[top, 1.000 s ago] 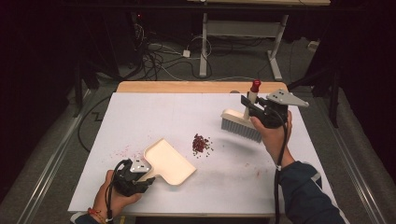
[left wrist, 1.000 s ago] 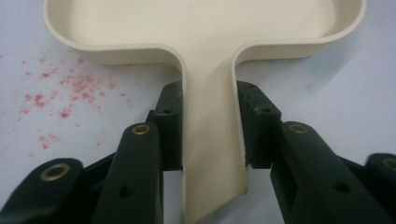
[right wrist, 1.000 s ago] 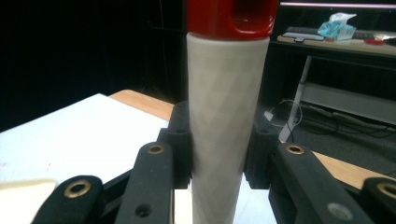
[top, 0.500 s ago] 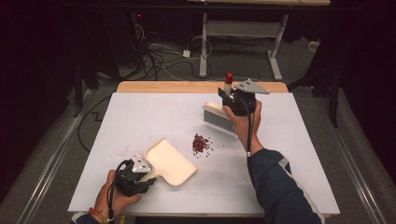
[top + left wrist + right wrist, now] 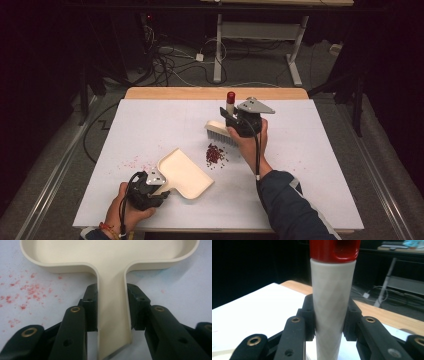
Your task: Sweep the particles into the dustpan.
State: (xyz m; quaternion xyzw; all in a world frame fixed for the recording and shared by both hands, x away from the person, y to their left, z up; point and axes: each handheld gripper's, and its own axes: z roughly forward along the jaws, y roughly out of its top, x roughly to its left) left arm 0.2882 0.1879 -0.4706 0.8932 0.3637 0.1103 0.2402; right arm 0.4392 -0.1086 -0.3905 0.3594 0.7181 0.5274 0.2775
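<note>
Mid-table: crumb pile sits betw. brush at its 12 o'clock and dustpan at its 8; narrow bare strip each side of it. Right gripper w/ forearm blocks pile's 2–4 o'clock. Table bare at 10–11, also far right. Left gripper closes off dustpan's 8.

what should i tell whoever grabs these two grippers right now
Left gripper: shut on the dustpan handle, pan flat on the table, its open edge toward the pile.
Right gripper: shut on the brush handle, red cap up, bristles just beyond the pile of red bits.
Done: both tools gripped, brush brought in behind the pile.
Left: sweep the pile into the dustpan; a faint scatter of red specks to the left of the pan probably needs a second pass.
</note>
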